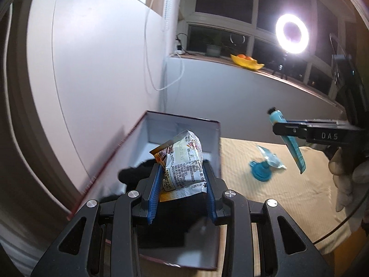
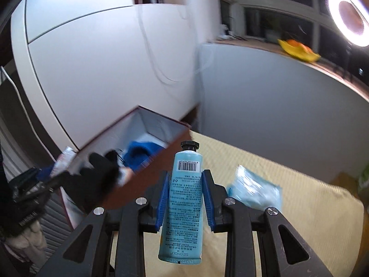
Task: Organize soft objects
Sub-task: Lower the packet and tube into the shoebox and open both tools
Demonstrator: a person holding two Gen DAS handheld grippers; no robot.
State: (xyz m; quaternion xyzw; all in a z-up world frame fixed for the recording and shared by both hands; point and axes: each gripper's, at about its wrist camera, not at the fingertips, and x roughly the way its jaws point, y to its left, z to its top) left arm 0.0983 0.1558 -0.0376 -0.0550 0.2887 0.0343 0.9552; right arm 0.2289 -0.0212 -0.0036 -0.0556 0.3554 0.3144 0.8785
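My left gripper (image 1: 183, 168) is shut on a white and orange snack packet (image 1: 182, 161), held over the open red box (image 1: 184, 127) with white inner walls. A black soft thing (image 1: 133, 173) lies in the box. In the right wrist view the box (image 2: 143, 180) also holds a blue cloth (image 2: 138, 152). My right gripper (image 2: 186, 175) is shut on a light-blue hand cream tube (image 2: 184, 203), black cap pointing away, above the beige tablecloth (image 2: 299, 207). From the left wrist view the right gripper (image 1: 283, 127) hangs to the right of the box with the tube (image 1: 295, 152).
On the cloth lie a blue silicone piece (image 1: 259, 169) and a clear pale-blue packet (image 2: 256, 191). A white wall with hanging cables stands behind the box. A ring light (image 1: 291, 33) and a yellow fruit bowl (image 1: 246, 62) are at the window sill. A gloved hand (image 1: 346, 180) holds the right gripper.
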